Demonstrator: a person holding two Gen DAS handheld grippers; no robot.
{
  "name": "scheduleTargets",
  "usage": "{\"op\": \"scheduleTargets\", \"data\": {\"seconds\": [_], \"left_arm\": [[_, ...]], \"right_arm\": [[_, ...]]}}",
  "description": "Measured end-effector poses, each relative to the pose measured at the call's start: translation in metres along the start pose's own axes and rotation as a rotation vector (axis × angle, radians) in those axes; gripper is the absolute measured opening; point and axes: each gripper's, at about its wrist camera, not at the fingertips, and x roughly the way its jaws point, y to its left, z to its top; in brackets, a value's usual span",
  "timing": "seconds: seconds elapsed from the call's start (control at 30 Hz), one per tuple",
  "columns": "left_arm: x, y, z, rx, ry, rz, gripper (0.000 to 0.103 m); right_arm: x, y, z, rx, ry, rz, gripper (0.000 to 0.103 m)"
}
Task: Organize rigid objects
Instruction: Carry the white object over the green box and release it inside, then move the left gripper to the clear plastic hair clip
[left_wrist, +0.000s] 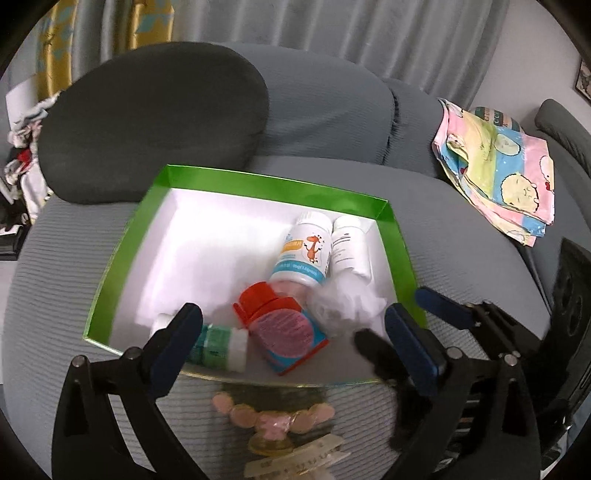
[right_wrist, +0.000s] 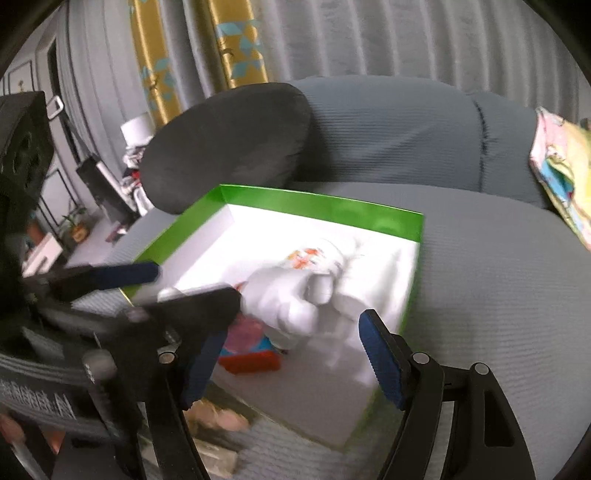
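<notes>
On the grey sofa cushion, your left gripper (left_wrist: 291, 332) stood spread wide over the red-capped plastic bottle (left_wrist: 284, 332) lying in the green-rimmed cardboard box (left_wrist: 258, 181); light, rigid, slick, it likely wanted gripping across its body; your right gripper (right_wrist: 295, 354) hung half-spread, pinching nothing.

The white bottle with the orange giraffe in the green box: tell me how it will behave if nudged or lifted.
The giraffe bottle lies on its side, so a sideways nudge would probably roll it, though the plain white bottle close beside it may stop it. It looks like rigid plastic, likely stiff and light. Its smooth label may be slippery.
</notes>
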Motion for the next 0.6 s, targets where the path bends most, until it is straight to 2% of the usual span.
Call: {"op": "scheduleTargets", "data": {"seconds": [0.17, 0.37, 0.6], "left_arm": [[-0.018, 0.001, -0.011, 0.012, -0.033, 0.052, 0.100], [-0.039, -0.001, -0.027, 0.017, -0.055, 0.076, 0.100], [-0.063, -0.006, -0.048, 0.018, -0.072, 0.085, 0.100]], "right_arm": [[-0.026, -0.002, -0.006, 0.015, -0.027, -0.054, 0.077], [-0.054, 0.007, -0.018, -0.011, -0.042, -0.090, 0.080], [-0.077, 0.028, -0.031, -0.038, -0.043, -0.067, 0.080]]}}
